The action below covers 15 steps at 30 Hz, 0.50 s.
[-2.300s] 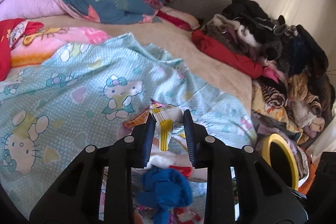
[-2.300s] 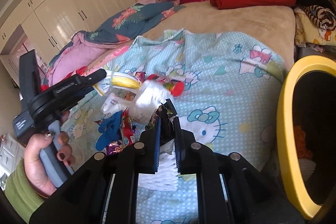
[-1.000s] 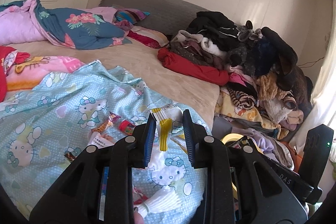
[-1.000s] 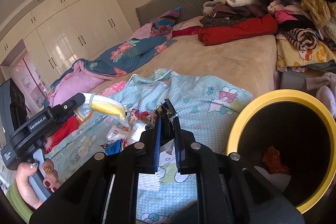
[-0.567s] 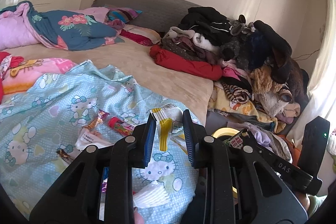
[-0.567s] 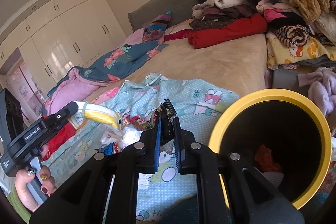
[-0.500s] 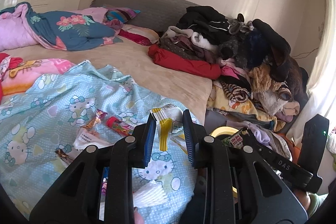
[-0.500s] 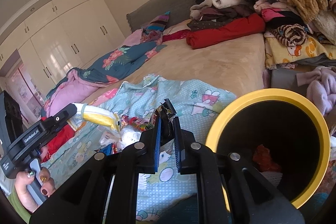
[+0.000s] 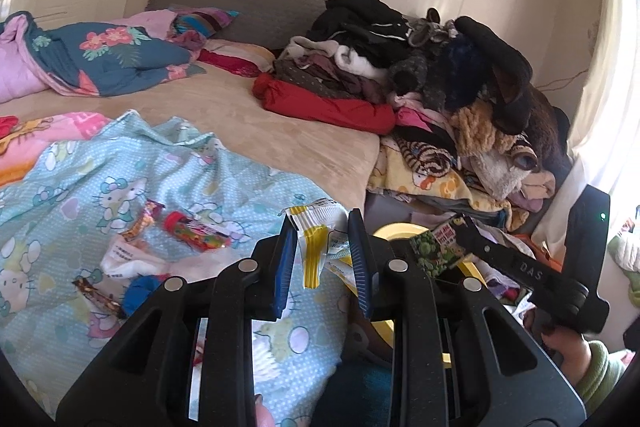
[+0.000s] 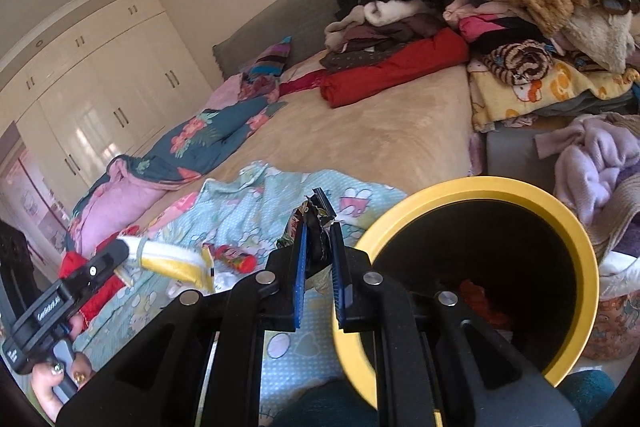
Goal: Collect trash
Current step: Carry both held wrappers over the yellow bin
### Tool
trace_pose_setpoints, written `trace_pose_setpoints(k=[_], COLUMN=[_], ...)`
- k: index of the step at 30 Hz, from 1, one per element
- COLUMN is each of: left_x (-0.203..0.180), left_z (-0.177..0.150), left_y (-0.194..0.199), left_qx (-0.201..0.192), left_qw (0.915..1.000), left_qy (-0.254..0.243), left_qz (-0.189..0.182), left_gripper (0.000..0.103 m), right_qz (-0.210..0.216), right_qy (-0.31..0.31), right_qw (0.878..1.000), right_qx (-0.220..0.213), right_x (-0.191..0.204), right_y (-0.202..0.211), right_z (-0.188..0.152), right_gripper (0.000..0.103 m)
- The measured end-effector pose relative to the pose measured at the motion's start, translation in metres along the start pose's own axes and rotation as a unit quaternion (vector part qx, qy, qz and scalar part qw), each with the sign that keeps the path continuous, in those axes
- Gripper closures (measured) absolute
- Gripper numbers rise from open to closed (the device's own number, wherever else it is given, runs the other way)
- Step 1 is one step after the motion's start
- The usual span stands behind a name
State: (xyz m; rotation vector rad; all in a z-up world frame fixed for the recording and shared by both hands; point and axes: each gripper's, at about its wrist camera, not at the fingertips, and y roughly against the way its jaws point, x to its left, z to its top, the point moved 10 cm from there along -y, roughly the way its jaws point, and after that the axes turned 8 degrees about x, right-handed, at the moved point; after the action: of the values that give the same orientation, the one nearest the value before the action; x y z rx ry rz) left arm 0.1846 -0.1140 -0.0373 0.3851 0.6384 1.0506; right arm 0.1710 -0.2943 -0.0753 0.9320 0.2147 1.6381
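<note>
1. The left claw [image 9: 322,259] is squeezed on 1 white and yellow wrapper [image 9: 316,227]. The wrapper sticks up between its 2 blue pads [image 9: 282,267] and hangs down a bit too.
2. The right claw [image 10: 319,267] is squeezed on 1 dark crinkly wrapper [image 10: 316,219]. The top of that wrapper pokes out past the tips.
3. There is 1 bin [image 10: 576,239] with a yellow rim and a black inside. It sits just to the right of the right claw, very close to it. Something red lies at the bottom of the bin.
4. In the left claw's view, the right claw shows off to the right, held by 1 hand [image 9: 568,347] with a green sleeve. The wrapper in it has a green picture on this side.
5. In the right claw's view, the left claw shows far to the left, with its wrapper pointing toward the middle.
6. More trash lies on the blue kitty blanket [image 9: 100,163], to the left of the left claw: 1 red candy tube [image 9: 196,231], 1 small orange wrapper [image 9: 144,221], 1 white paper [image 9: 128,259], 1 blue lump [image 9: 140,291] and 1 dark brown wrapper [image 9: 98,293].
7. 1 big pile of clothes [image 9: 420,75] sits far ahead of both claws, on the right side of the bed.
</note>
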Motion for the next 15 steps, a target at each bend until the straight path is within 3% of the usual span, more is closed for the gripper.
trace_pose_setpoints(k=[15], left_x=[-0.041], left_z=[-0.015], left_y=[-0.019], left_qx=[0.022], left_qw=[0.9989], left_qy=[-0.029], left_qz=[-0.030], left_gripper=[0.084], right_qz=[-0.028], right_qy=[-0.041], right_qw=[0.999], right_qx=[-0.011], right_x=[-0.047], right_y=[0.009], right_z=[0.008], right_gripper=[0.092])
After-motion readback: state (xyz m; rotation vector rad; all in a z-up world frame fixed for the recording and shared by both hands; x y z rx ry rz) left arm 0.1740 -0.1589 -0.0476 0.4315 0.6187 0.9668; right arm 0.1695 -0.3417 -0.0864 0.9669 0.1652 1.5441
